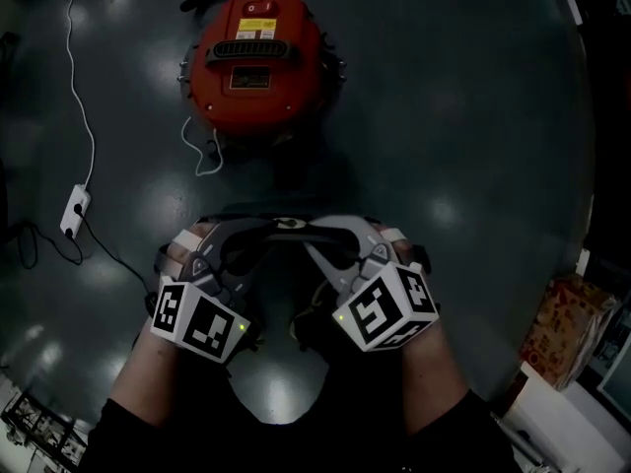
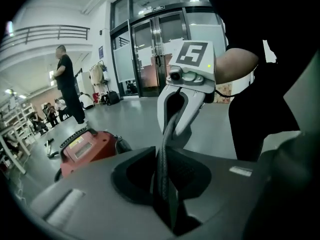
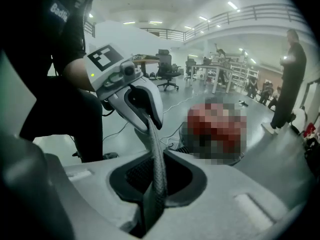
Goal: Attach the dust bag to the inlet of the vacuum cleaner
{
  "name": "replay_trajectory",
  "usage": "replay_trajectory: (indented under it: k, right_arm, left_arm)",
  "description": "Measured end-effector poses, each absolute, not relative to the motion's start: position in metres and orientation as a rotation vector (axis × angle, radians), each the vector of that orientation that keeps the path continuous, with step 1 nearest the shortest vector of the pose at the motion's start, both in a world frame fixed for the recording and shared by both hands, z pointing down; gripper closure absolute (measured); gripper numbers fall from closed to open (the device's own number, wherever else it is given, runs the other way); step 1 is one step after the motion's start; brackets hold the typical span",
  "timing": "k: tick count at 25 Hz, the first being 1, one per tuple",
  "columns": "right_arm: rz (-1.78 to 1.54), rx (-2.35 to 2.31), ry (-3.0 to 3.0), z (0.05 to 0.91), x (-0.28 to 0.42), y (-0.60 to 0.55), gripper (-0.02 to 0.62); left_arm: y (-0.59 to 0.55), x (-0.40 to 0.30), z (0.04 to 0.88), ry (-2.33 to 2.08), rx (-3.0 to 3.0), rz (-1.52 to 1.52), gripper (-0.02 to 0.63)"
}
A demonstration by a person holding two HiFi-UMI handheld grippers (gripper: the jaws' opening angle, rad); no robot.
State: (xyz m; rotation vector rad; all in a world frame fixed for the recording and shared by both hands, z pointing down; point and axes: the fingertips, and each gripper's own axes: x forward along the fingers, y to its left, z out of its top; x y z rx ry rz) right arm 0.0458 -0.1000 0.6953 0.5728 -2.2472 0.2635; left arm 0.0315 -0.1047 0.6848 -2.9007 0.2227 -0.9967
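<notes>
Floor (image 1: 473, 116): dark grey, glossy, with ceiling lights reflected as pale spots. A white cord (image 1: 84, 106) runs down the left side to a white power strip (image 1: 75, 210) lying on it.

Room: a big open hall. The left gripper view shows glass doors (image 2: 160, 54), a balcony rail (image 2: 50, 31) above, and a person in black (image 2: 67, 86) standing. The right gripper view shows desks and office chairs (image 3: 167, 71) and another standing person (image 3: 290, 81).

Vacuum cleaner (image 1: 258, 62): red, round-bodied, standing on the floor ahead of both hands and well apart from them.

Dust bag (image 1: 286, 223): dark, off the floor, its edge pulled into a strip between the two tools. Left gripper (image 1: 229, 233) is nearly closed, pinching one end of that strip. Right gripper (image 1: 347, 233) is likewise narrow, pinching the other end. In each gripper view the woven strip runs from the near jaws straight to the other tool.

Writing: yellow label (image 1: 254, 33) and a second plate (image 1: 254, 79) on the vacuum's top, print too small to read. Black-and-white square markers on each cube. A box with coloured print (image 1: 557, 318) sits at the right edge, illegible.
</notes>
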Motion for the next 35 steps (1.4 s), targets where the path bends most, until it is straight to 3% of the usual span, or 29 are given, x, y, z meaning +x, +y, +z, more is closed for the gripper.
replay_trajectory:
  k: [6, 22, 27, 30, 35]
  right_arm:
    - [0.275, 0.621, -2.242, 0.740, 0.053, -0.121, 0.557]
    - [0.202, 0.704, -2.195, 0.757, 0.066, -0.157, 0.551]
    - [0.166, 0.666, -2.213, 0.755, 0.062, -0.158, 0.551]
    - [0.132, 0.648, -2.219, 0.756, 0.062, -0.160, 0.549]
    - [0.050, 0.611, -2.209, 0.755, 0.064, -0.157, 0.543]
  left_arm:
    - [-0.123, 0.039, 0.730, 0.302, -2.861, -0.935, 0.551]
    - [-0.156, 0.050, 0.753, 0.255, -2.811, -0.903, 0.546]
    - [-0.163, 0.040, 0.748, 0.256, -2.851, -0.871, 0.505]
    - [-0.161, 0.040, 0.749, 0.219, -2.874, -0.865, 0.548]
    - [-0.161, 0.042, 0.749, 0.167, -2.903, -0.885, 0.555]
